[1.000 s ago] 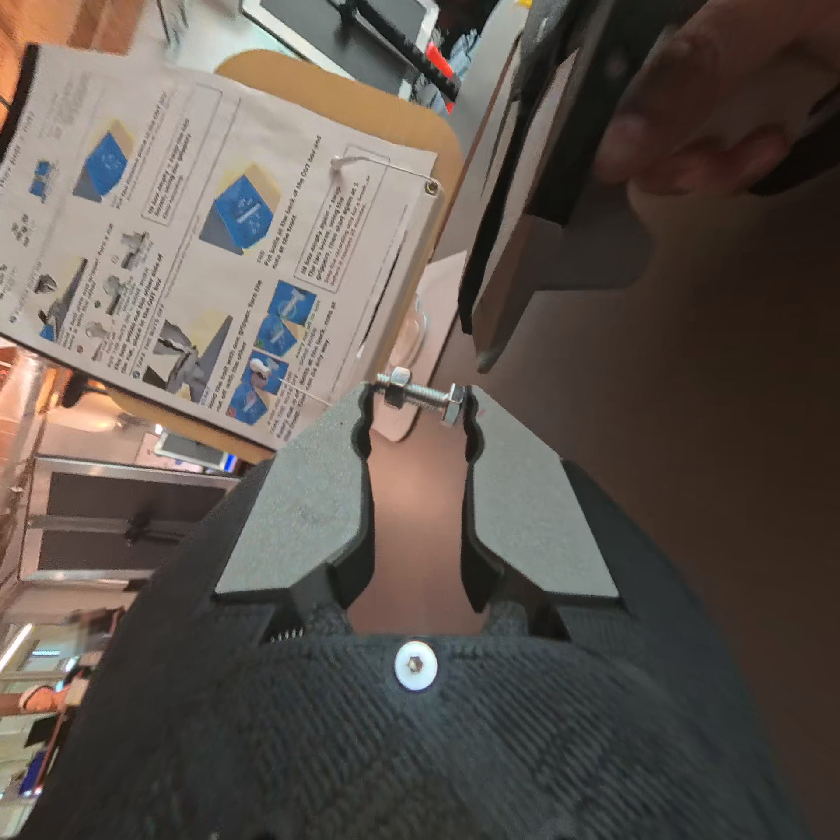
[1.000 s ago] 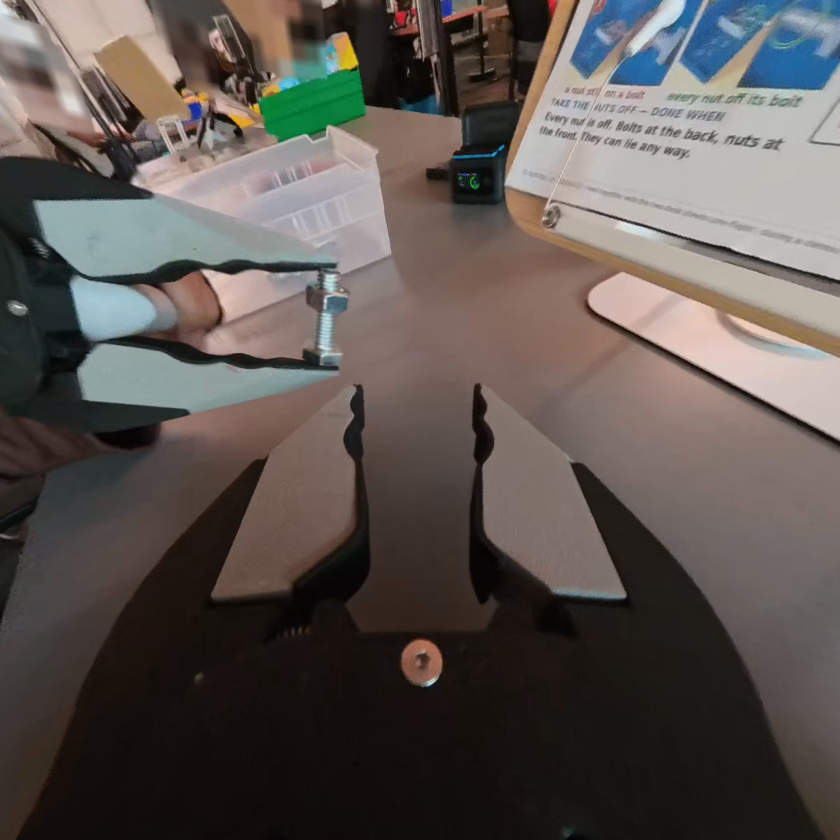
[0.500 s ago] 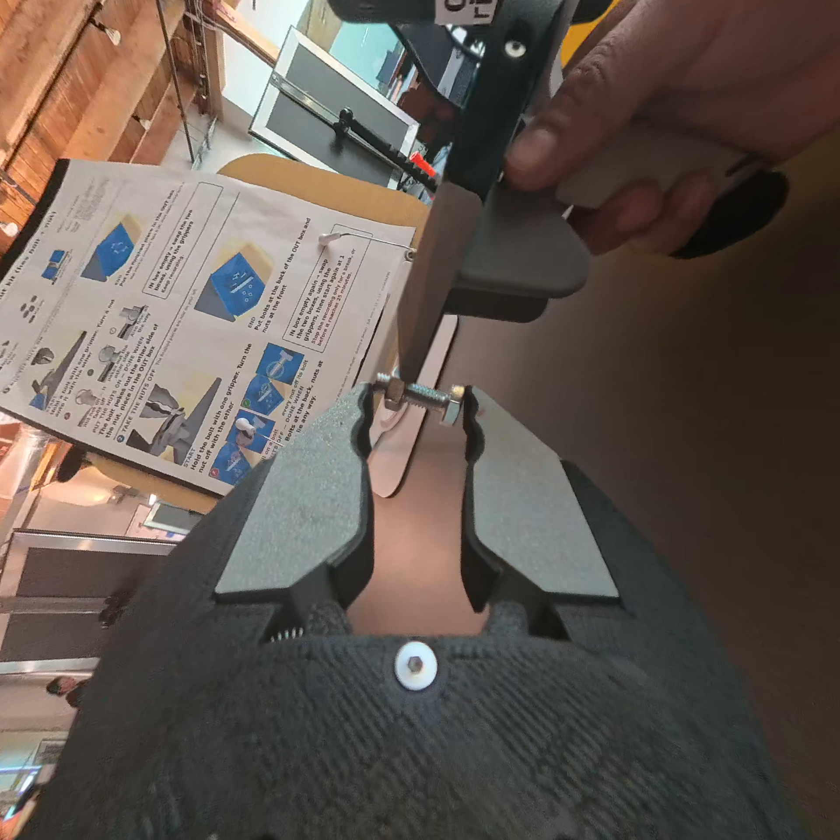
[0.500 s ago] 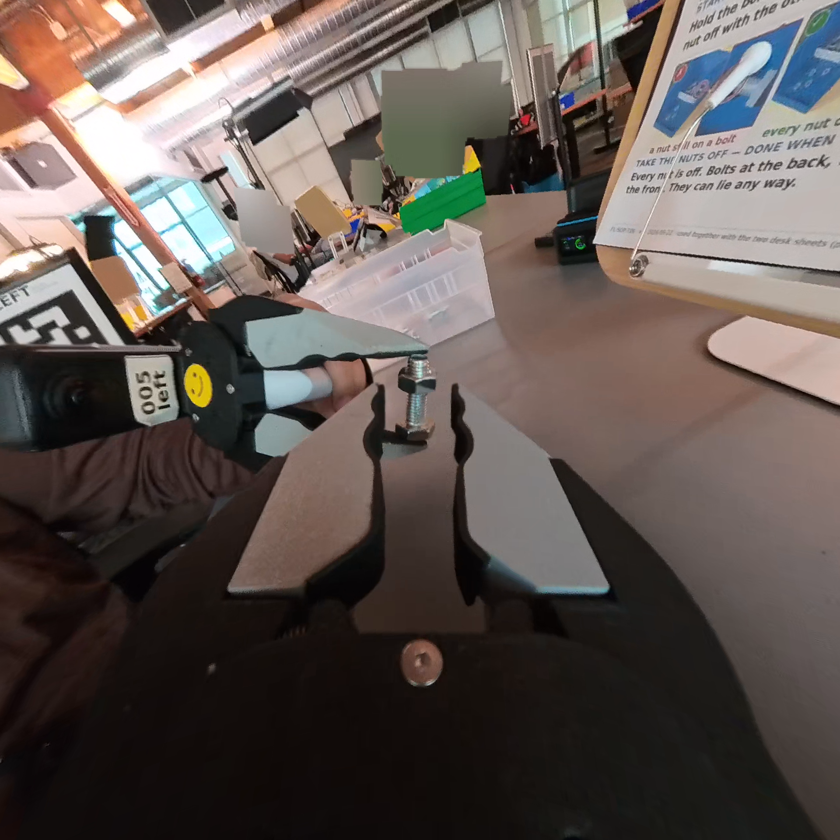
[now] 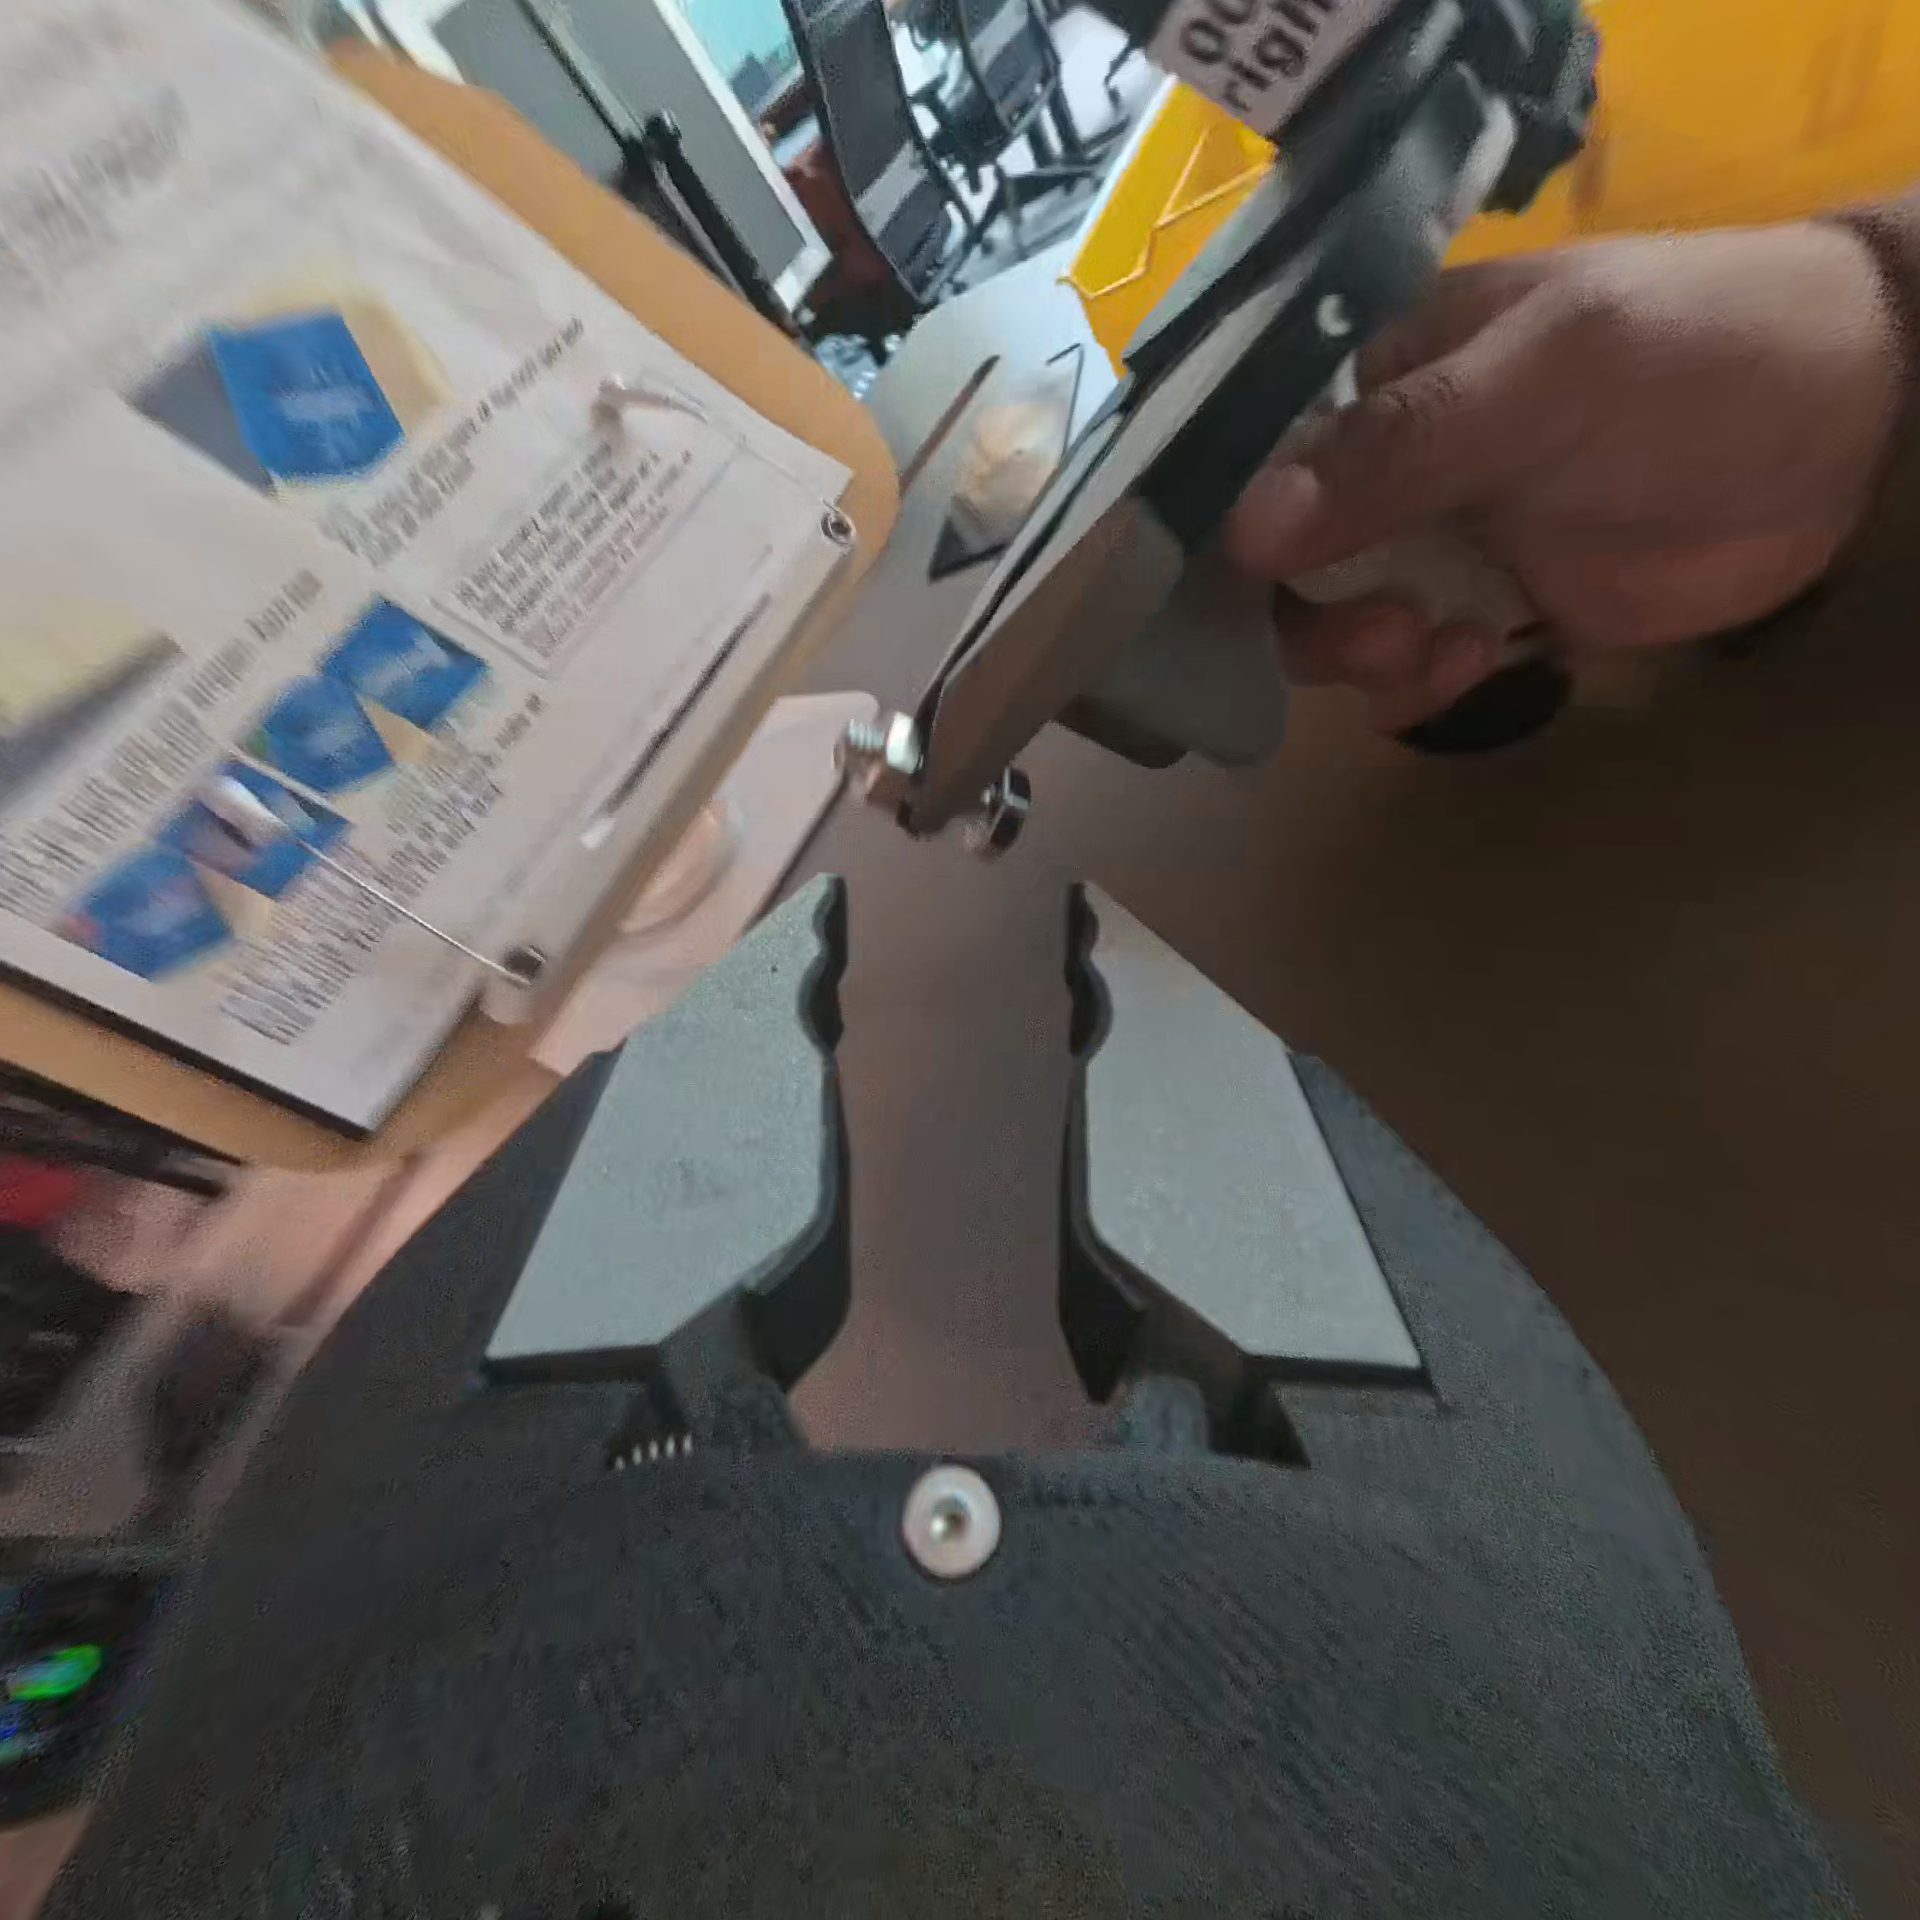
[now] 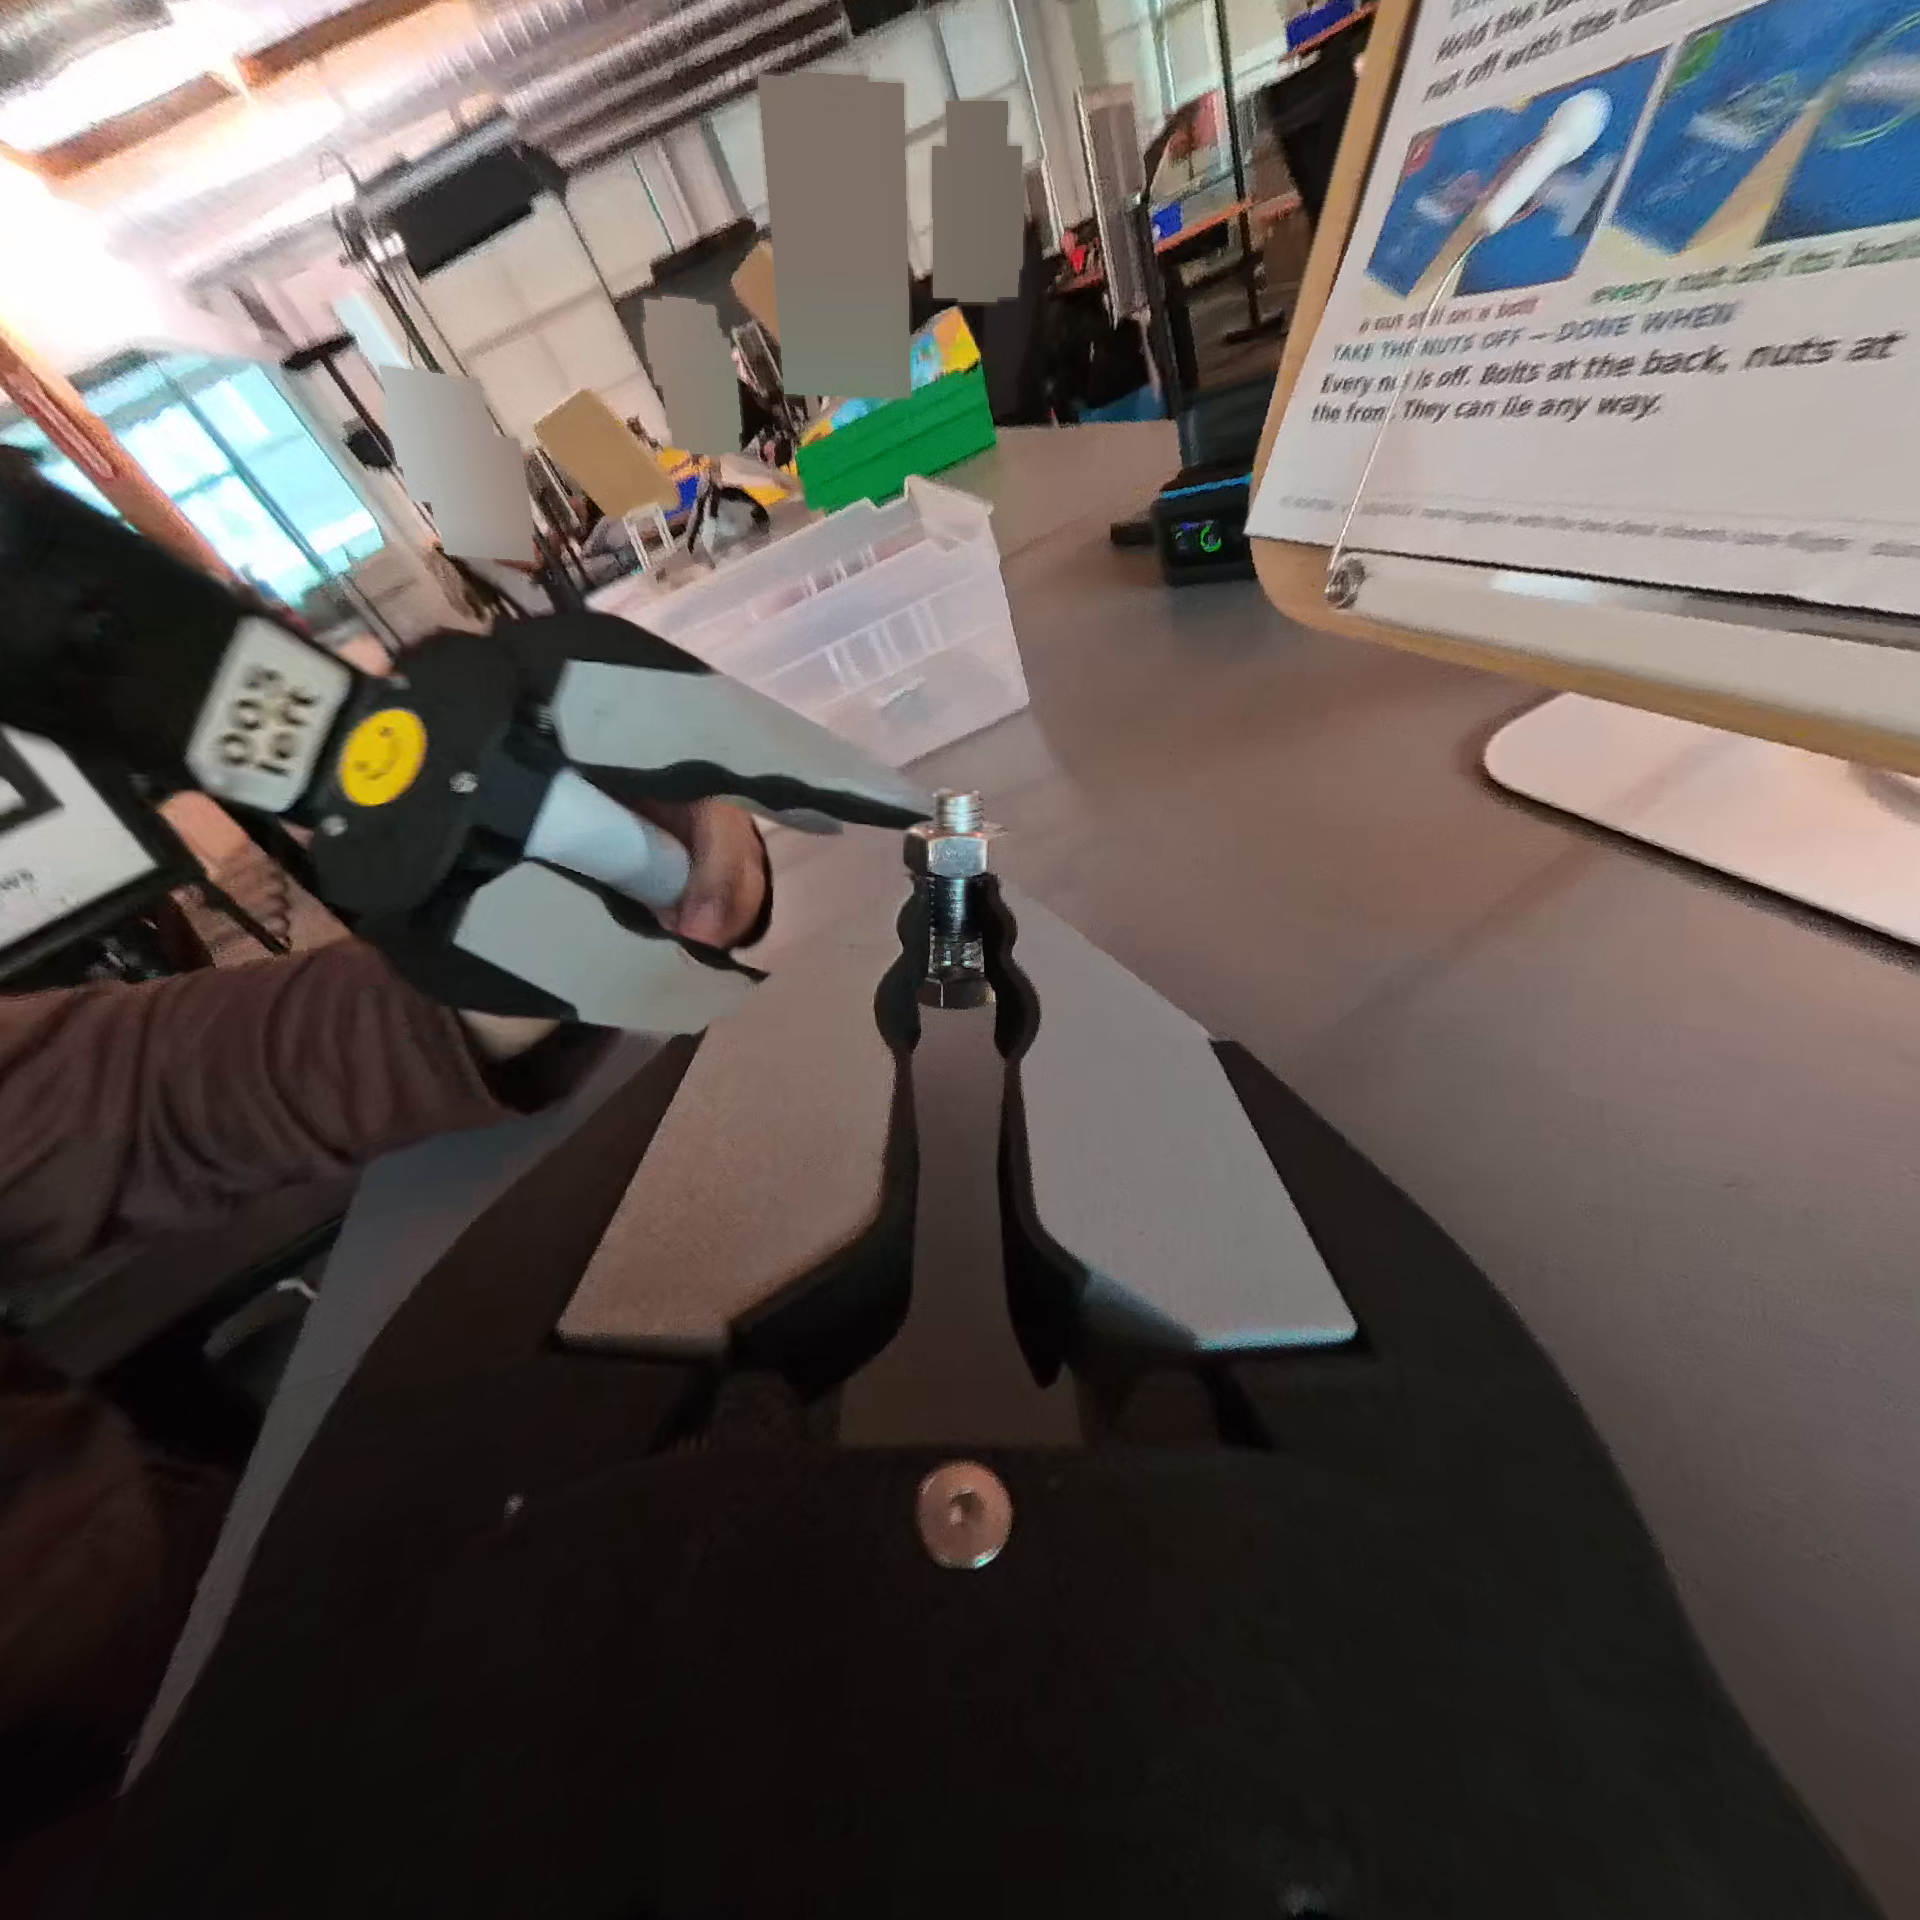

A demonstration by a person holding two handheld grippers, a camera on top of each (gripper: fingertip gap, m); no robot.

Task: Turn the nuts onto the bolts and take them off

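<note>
Bolt with nut clamped in right claw — left claw spread, holding nothing.

Grey table, clear plastic bin, green crate behind it. Instruction board on white stand. Workshop hall, bright windows left, ceiling lights.

An instruction sheet on a wooden board with a white base stands at the counter right side. Toward the far edge sit a clear plastic bin, a green crate and a small black device with a lit screen.
</note>
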